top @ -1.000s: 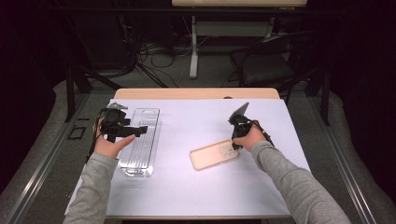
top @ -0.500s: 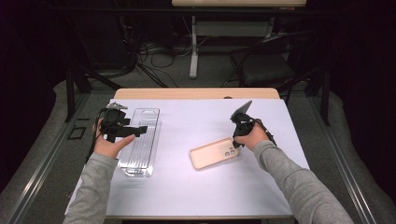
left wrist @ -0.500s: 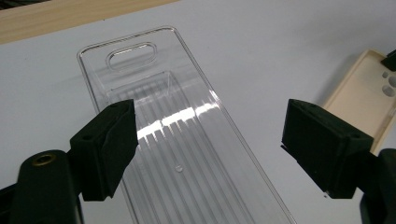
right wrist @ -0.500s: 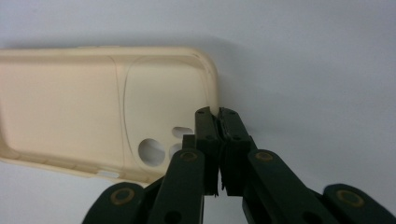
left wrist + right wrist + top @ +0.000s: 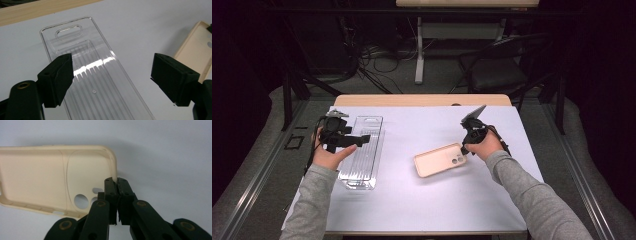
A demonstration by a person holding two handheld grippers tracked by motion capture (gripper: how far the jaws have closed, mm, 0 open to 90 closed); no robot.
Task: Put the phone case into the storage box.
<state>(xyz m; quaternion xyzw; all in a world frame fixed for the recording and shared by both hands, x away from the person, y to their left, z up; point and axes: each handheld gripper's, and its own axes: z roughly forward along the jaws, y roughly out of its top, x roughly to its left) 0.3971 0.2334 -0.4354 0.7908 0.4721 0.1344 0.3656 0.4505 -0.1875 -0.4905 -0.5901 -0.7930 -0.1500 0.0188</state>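
Observation:
A beige phone case (image 5: 437, 160) lies hollow side up on the white table, right of the middle. My right gripper (image 5: 464, 150) is shut on the rim of its right end, by the camera holes; in the right gripper view the jaws (image 5: 117, 180) pinch the case (image 5: 37, 175) wall. A clear ribbed plastic tray (image 5: 362, 160) lies lengthwise at the left. My left gripper (image 5: 363, 138) hovers over its far half, open, with nothing between the pads. In the left gripper view the tray (image 5: 100, 82) runs under the wide jaws (image 5: 112, 75), and the case (image 5: 197, 50) shows at the right edge.
The white mat (image 5: 422, 200) covers a wooden table whose far edge (image 5: 422, 100) shows bare. Beyond it stand a dark chair (image 5: 497, 70), a table leg and loose cables on the floor. Open mat lies between tray and case and along the front.
The right gripper has shifted very slightly at the case's end. The left hand and the tray have kept still.

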